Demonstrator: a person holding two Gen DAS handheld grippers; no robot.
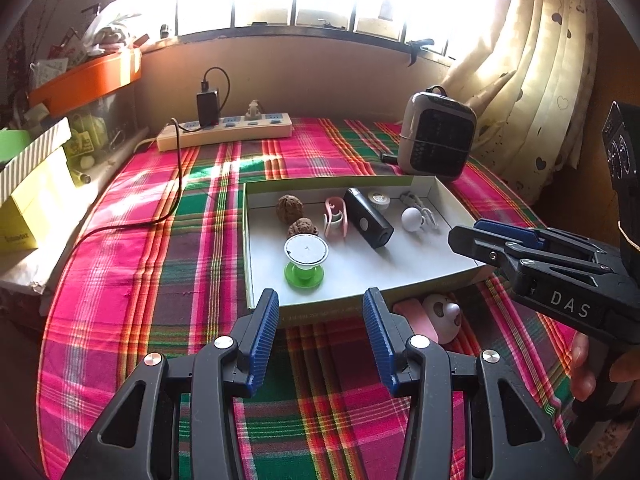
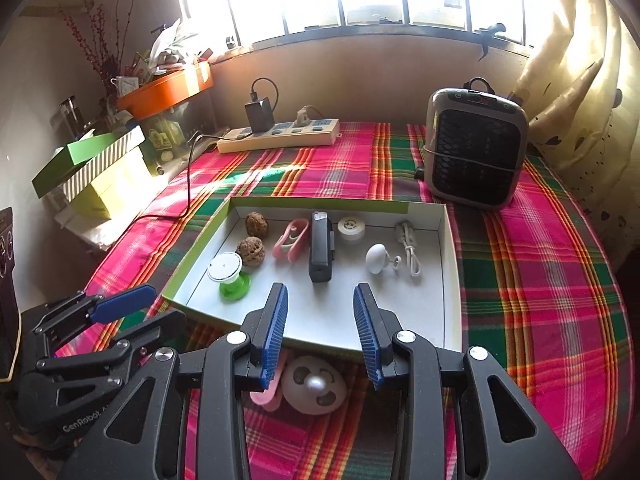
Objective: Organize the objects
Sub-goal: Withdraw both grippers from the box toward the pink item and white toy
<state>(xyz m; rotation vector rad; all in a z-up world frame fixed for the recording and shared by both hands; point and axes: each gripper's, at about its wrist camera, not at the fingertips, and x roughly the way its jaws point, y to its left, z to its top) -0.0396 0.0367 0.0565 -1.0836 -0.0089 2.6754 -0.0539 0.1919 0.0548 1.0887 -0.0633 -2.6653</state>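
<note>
The left gripper (image 1: 320, 312) hangs spread and empty just short of the white tray's (image 1: 416, 276) near rim. The pink-and-white toy (image 2: 314, 386) lies on the cloth beside that rim, under the right gripper (image 2: 320, 320), also unclenched, tilted downward.

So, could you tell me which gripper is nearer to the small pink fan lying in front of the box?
Right. The right gripper hangs directly over the pink fan, jaws open and empty. The left gripper is off to the fan's left, by the box front edge, also open.

Woven cloth tablecloth (image 2: 540, 280), cardboard tray (image 2: 450, 280)
</note>
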